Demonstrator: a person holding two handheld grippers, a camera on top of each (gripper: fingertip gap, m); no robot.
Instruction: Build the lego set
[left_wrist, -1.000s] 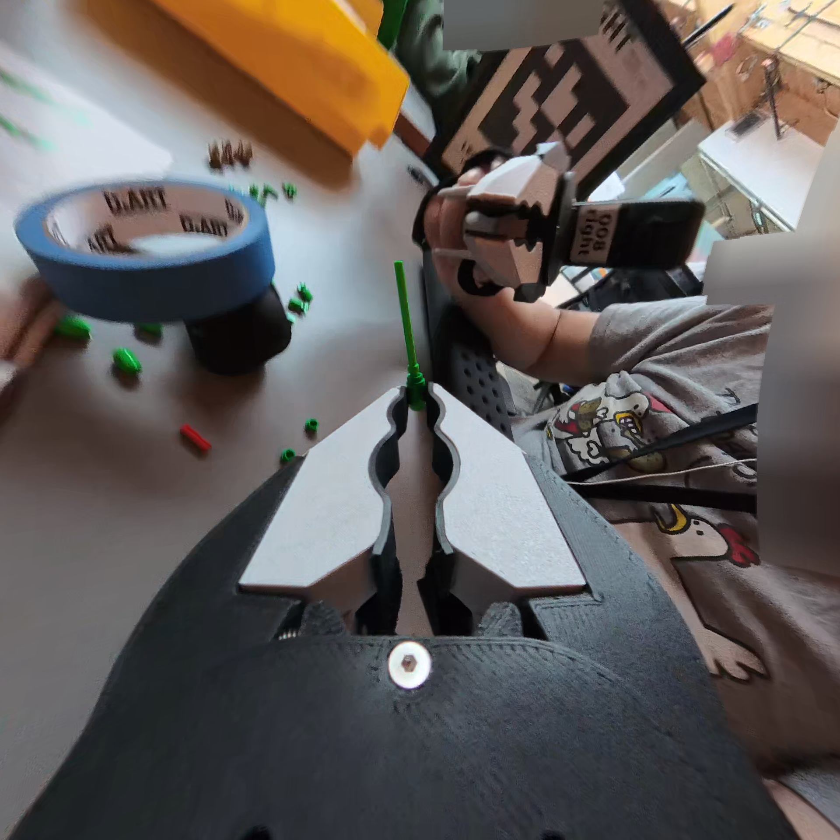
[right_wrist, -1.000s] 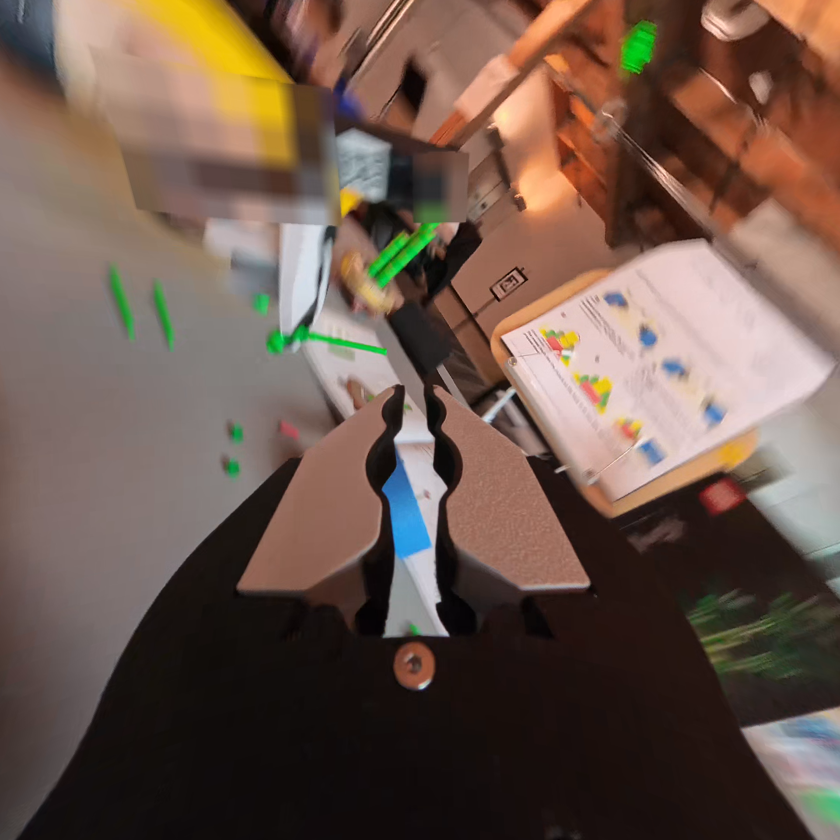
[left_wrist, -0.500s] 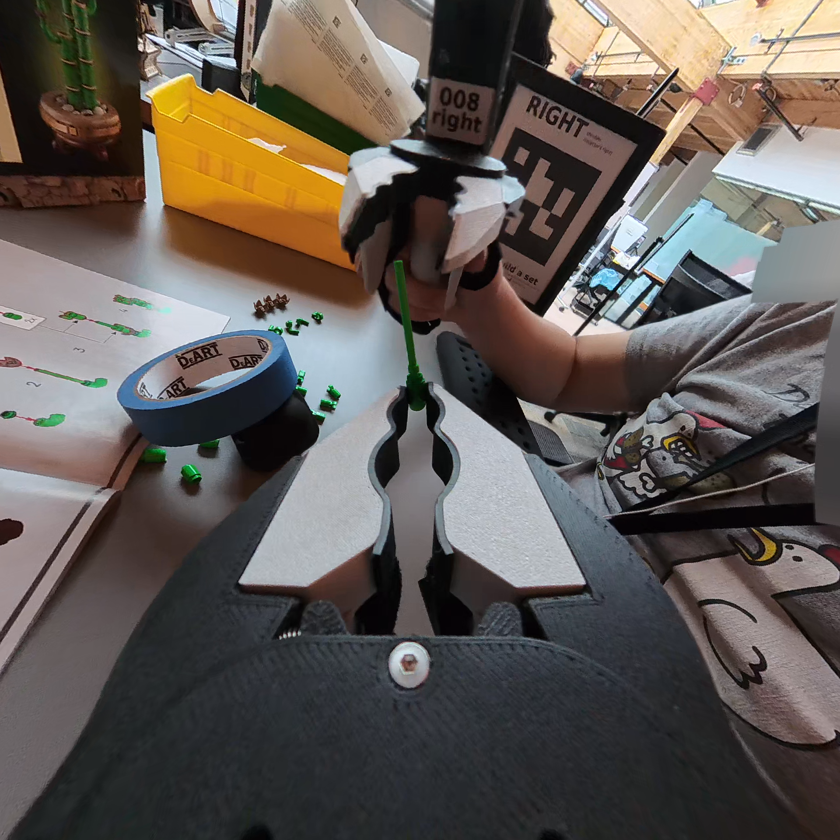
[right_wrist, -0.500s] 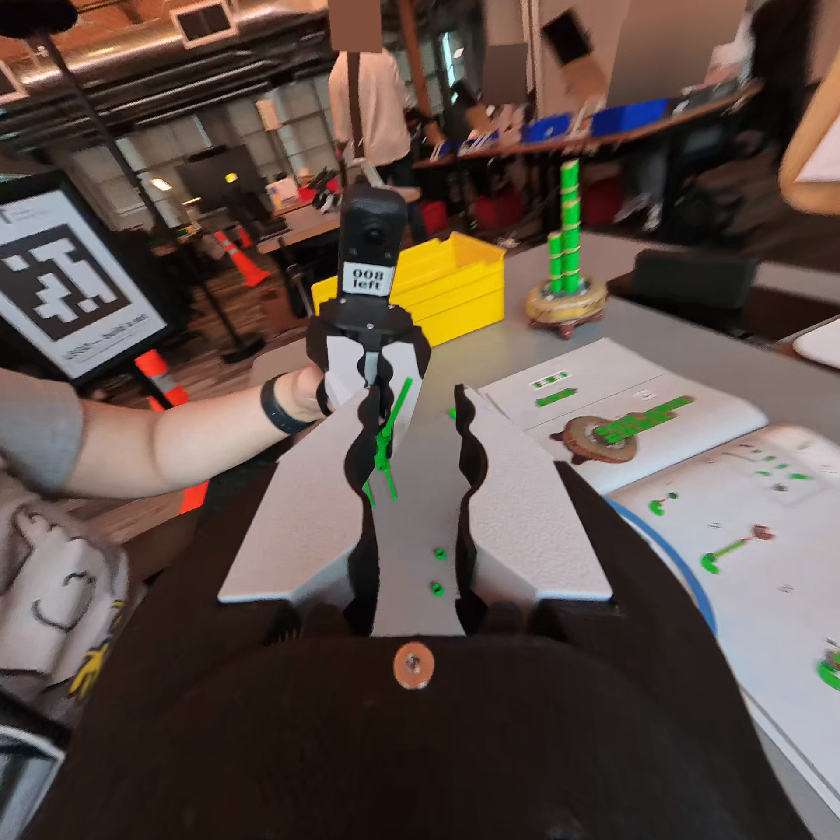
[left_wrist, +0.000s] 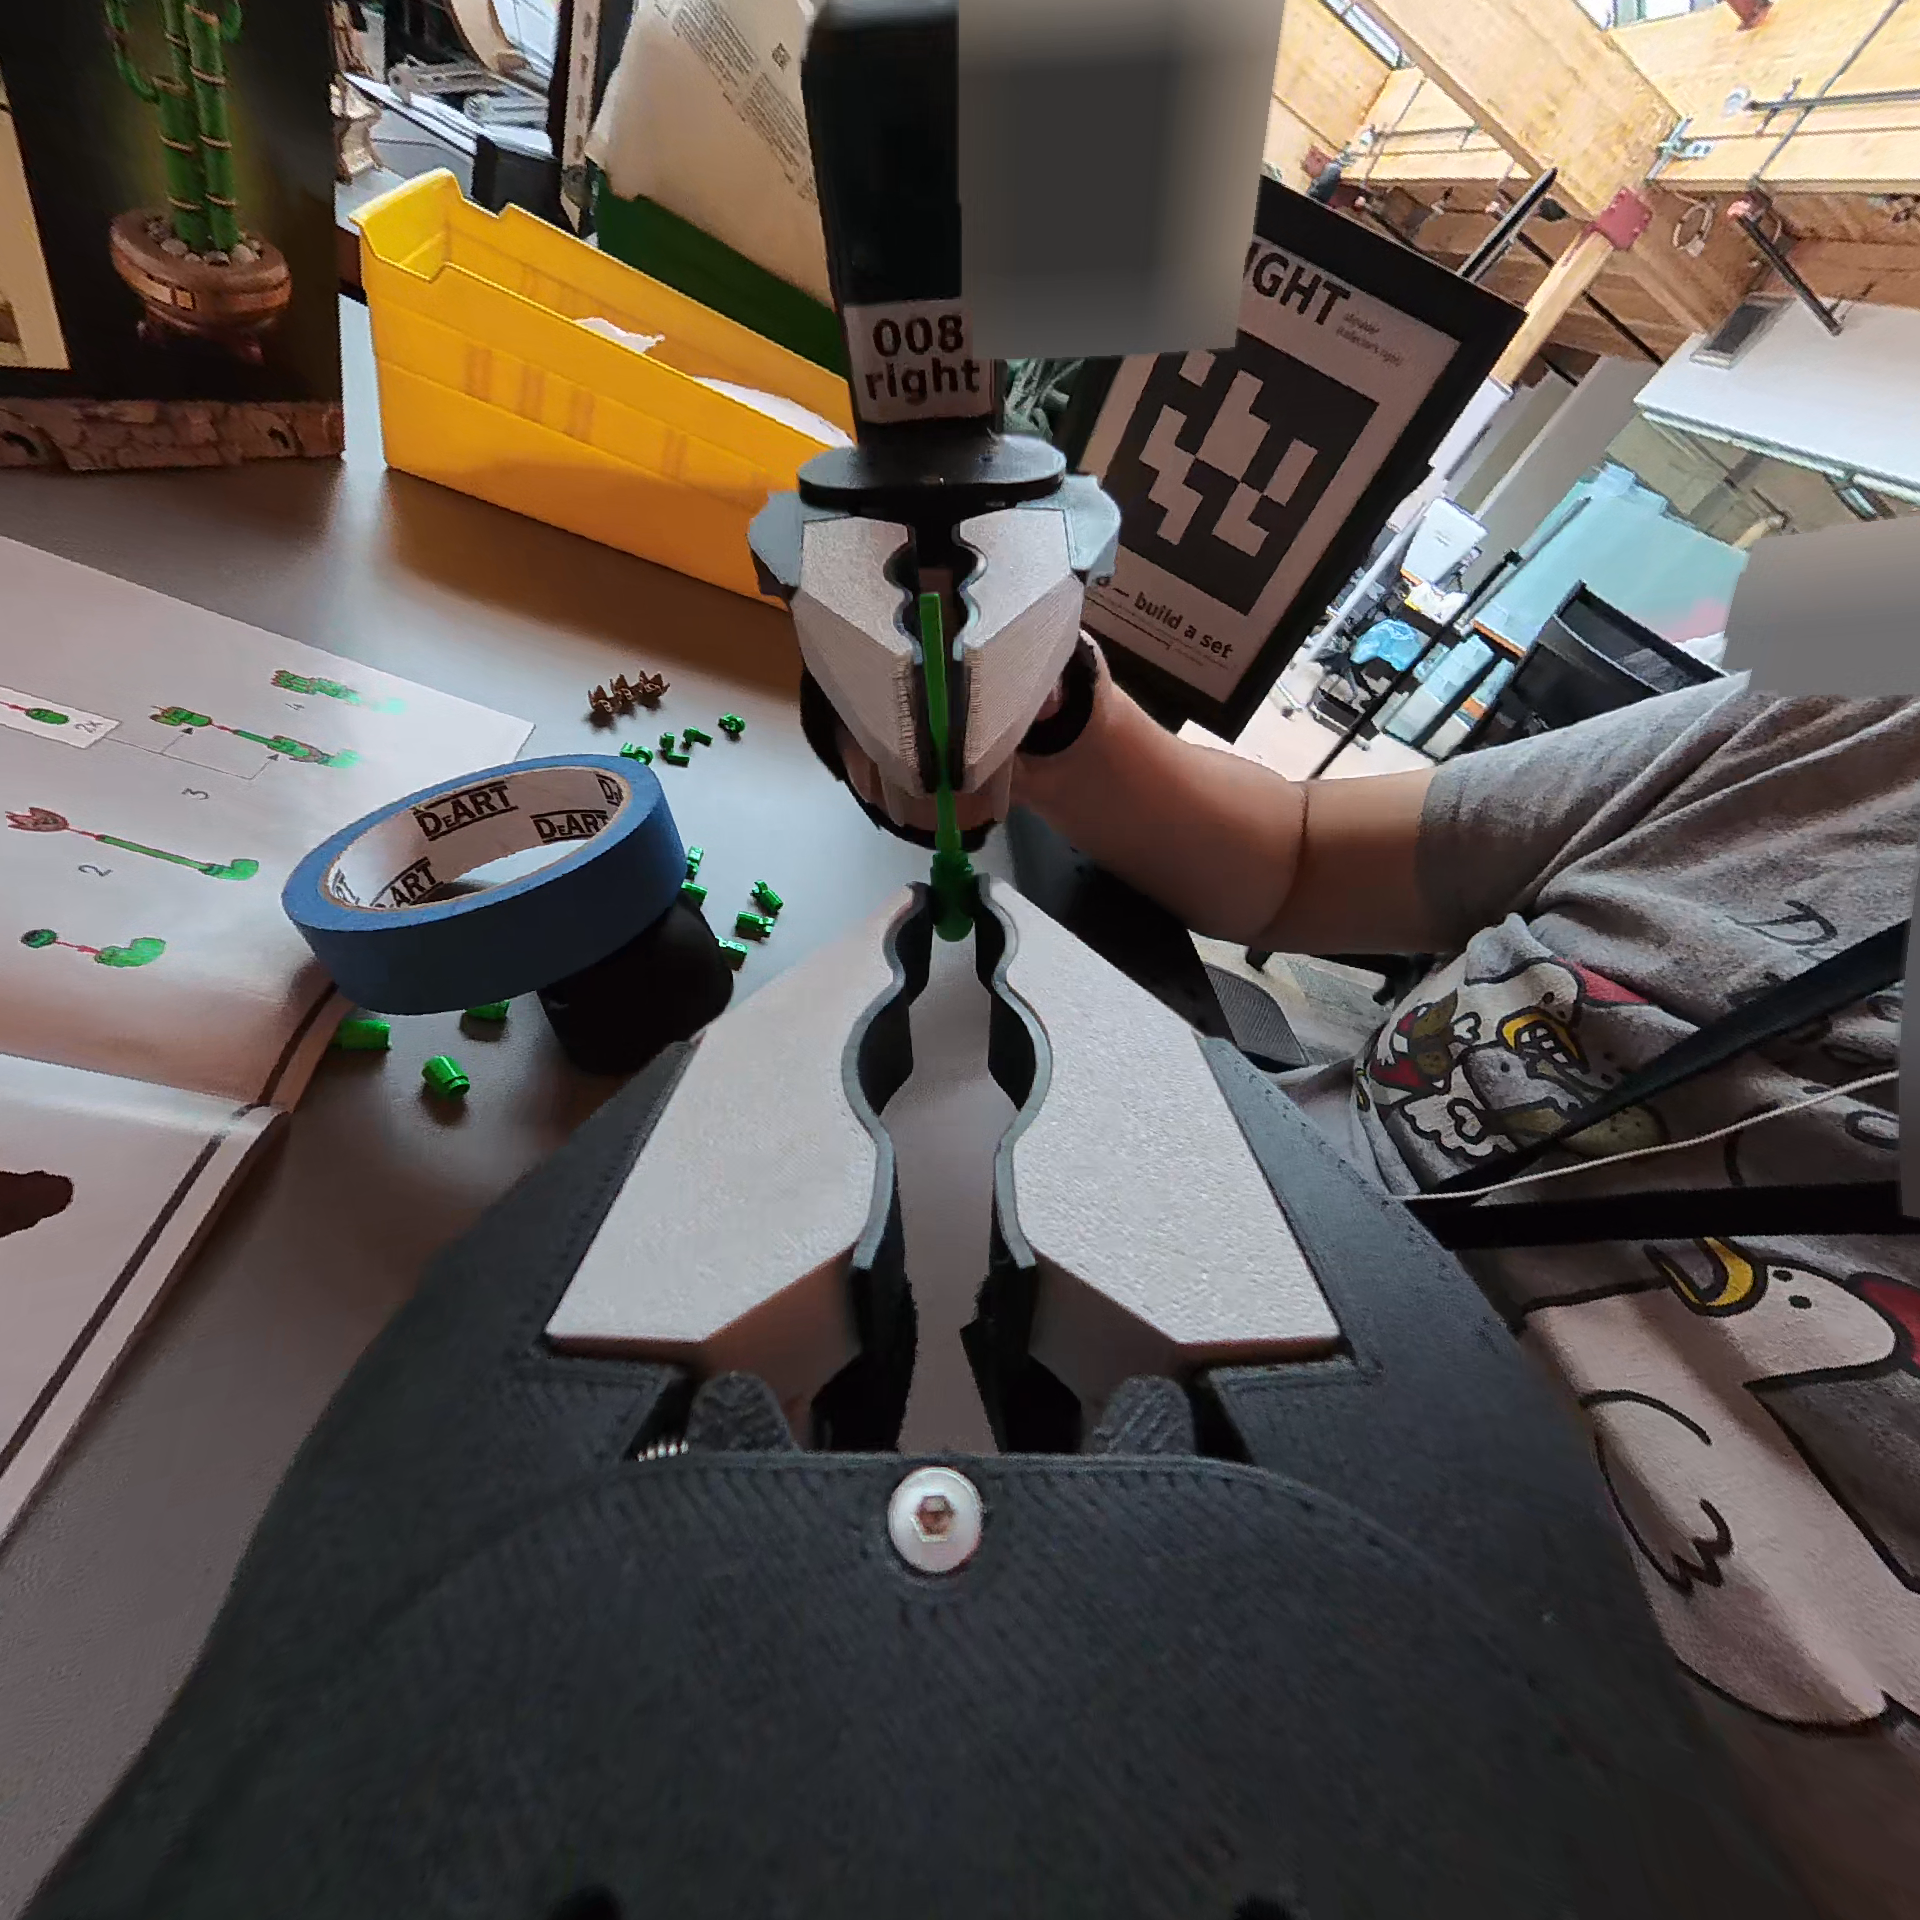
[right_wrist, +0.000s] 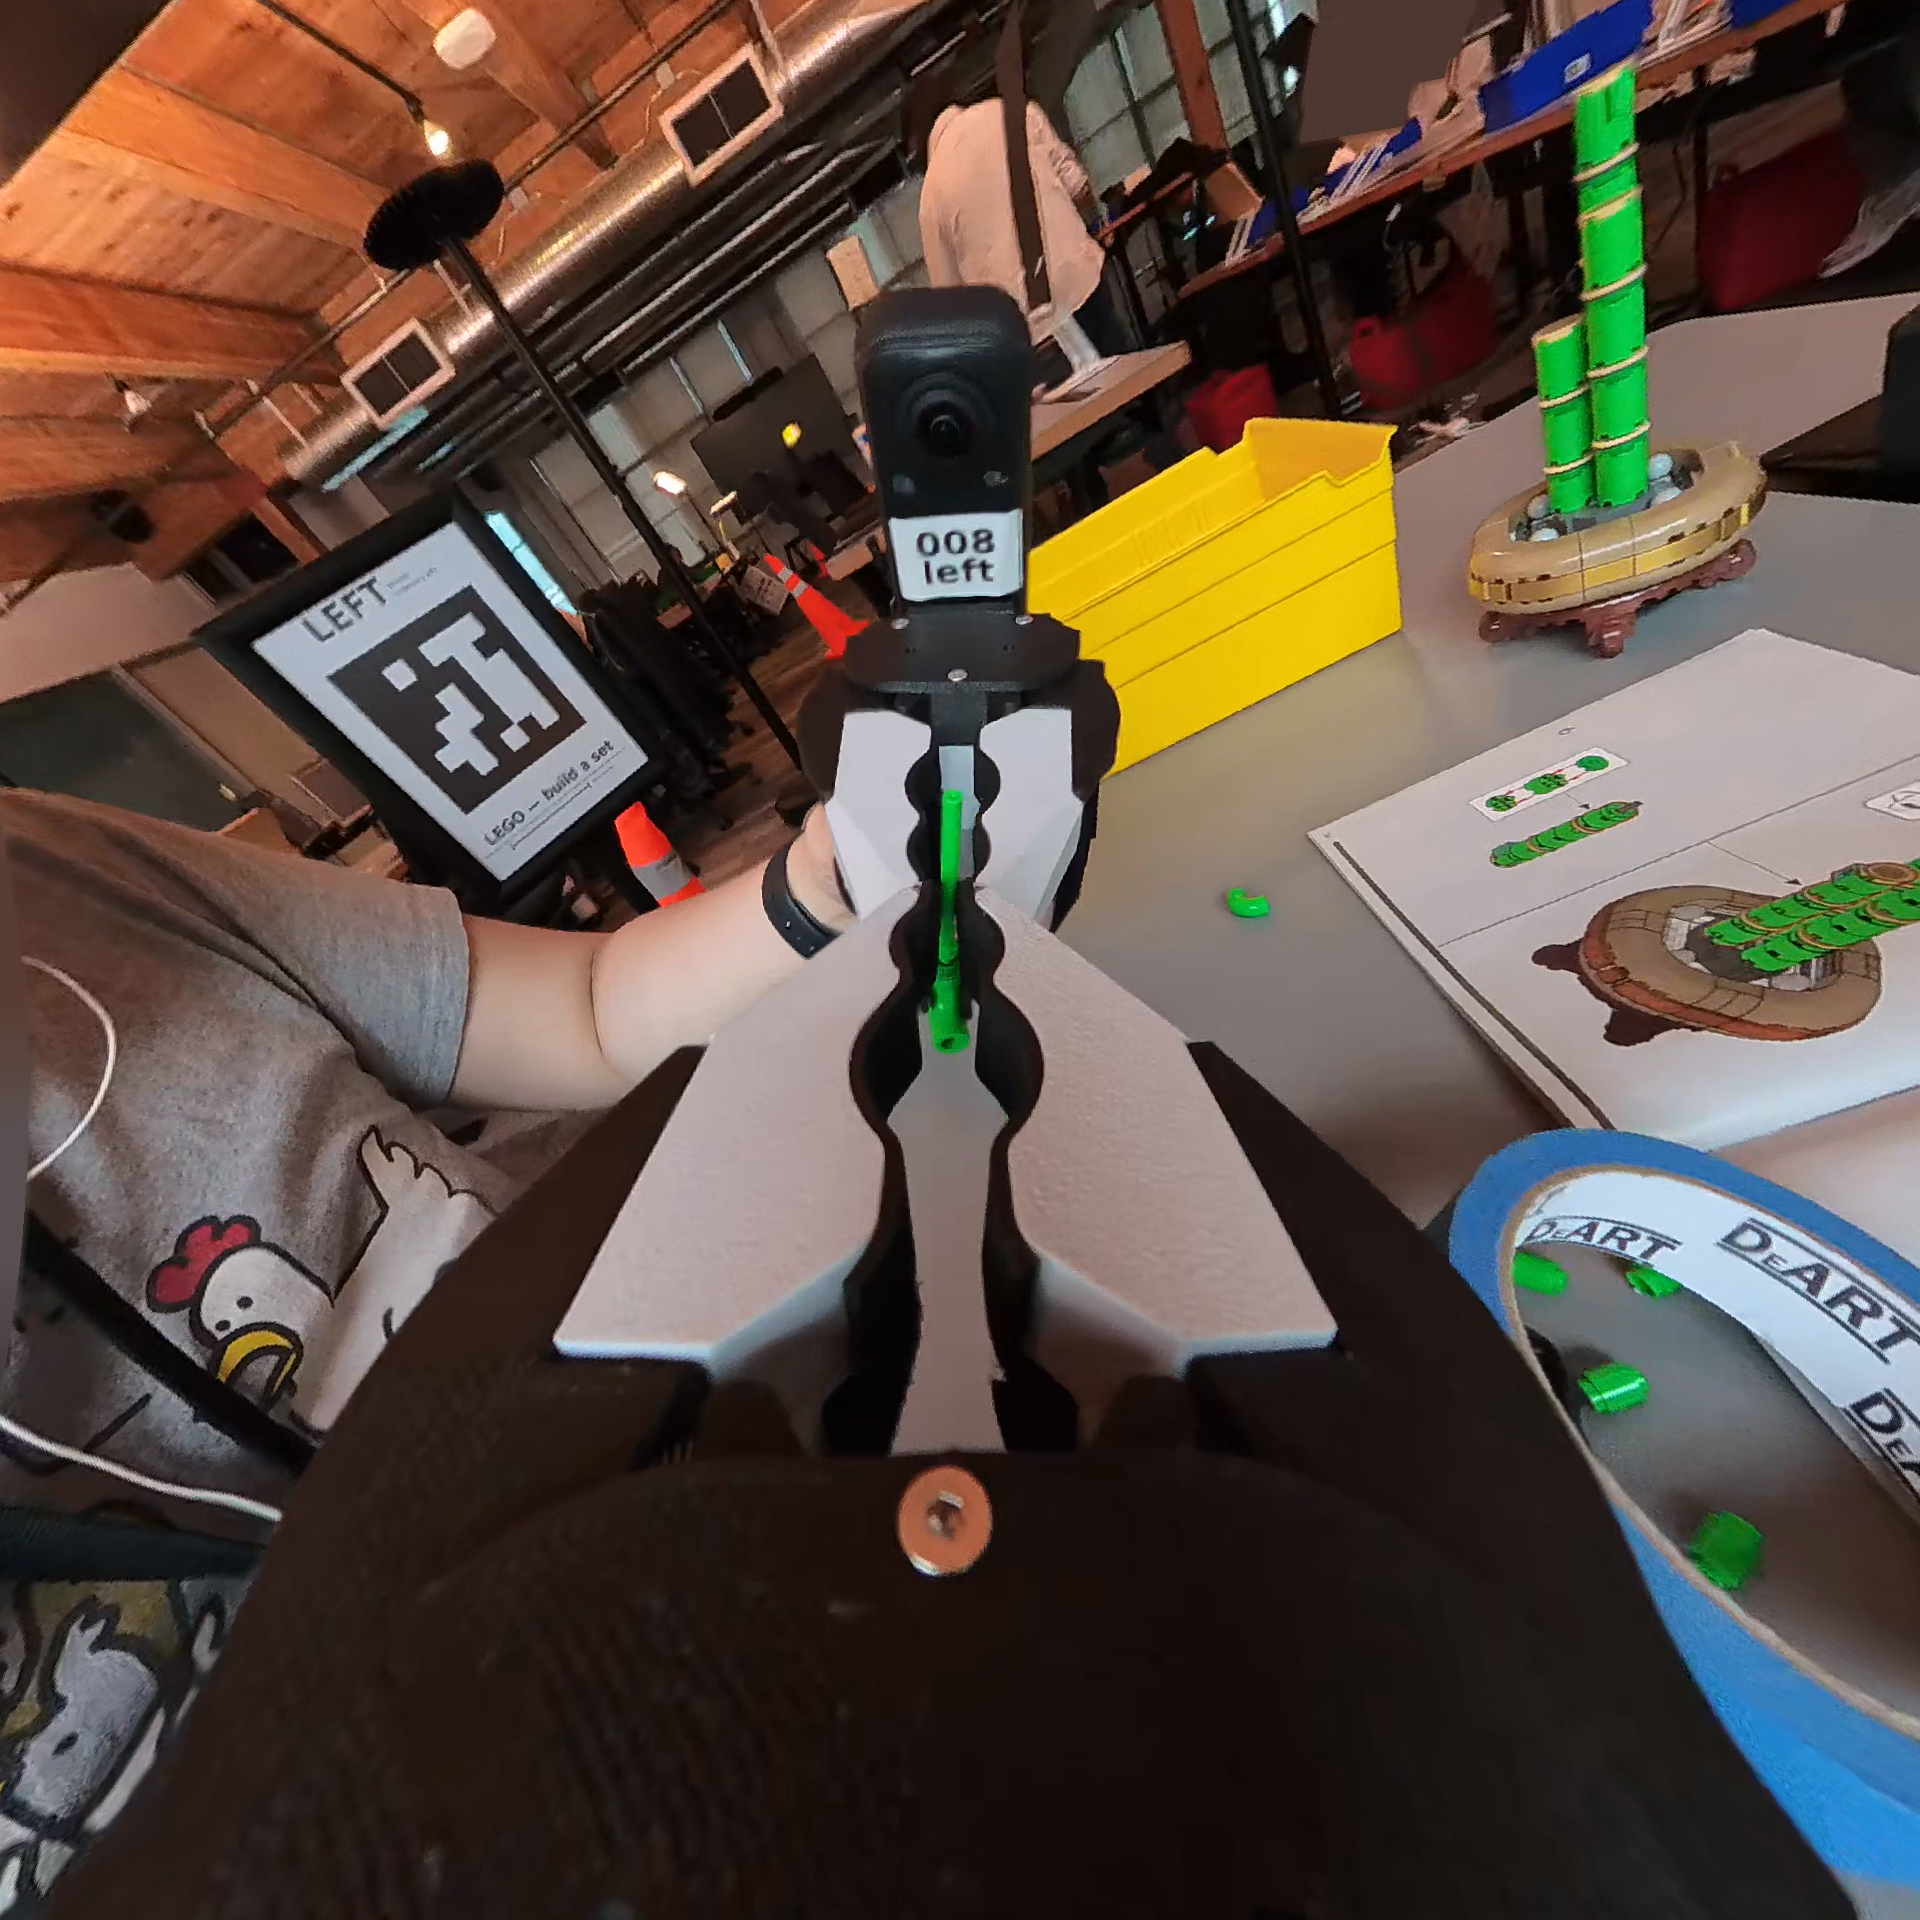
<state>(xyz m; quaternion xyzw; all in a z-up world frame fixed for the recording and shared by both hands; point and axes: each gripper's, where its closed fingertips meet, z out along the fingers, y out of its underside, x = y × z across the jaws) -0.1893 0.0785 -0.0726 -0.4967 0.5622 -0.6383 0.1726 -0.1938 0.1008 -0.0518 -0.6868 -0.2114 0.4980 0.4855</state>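
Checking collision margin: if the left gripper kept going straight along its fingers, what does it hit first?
Likely the right gripper, which faces it head-on just past the green rod that the left gripper pinches by its lower end. The rod's far end already sits between the right fingers; the remaining gap is unclear.

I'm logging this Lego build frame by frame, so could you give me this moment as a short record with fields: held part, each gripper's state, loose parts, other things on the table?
held part: thin green rod with a green connector at one end
left gripper: shut on the connector end of the rod
right gripper: tips close around the rod; firm grip cannot be told
loose parts: small green pieces scattered on the grey table
other things: blue tape roll, open instruction booklet, yellow bin, part-built green bamboo model
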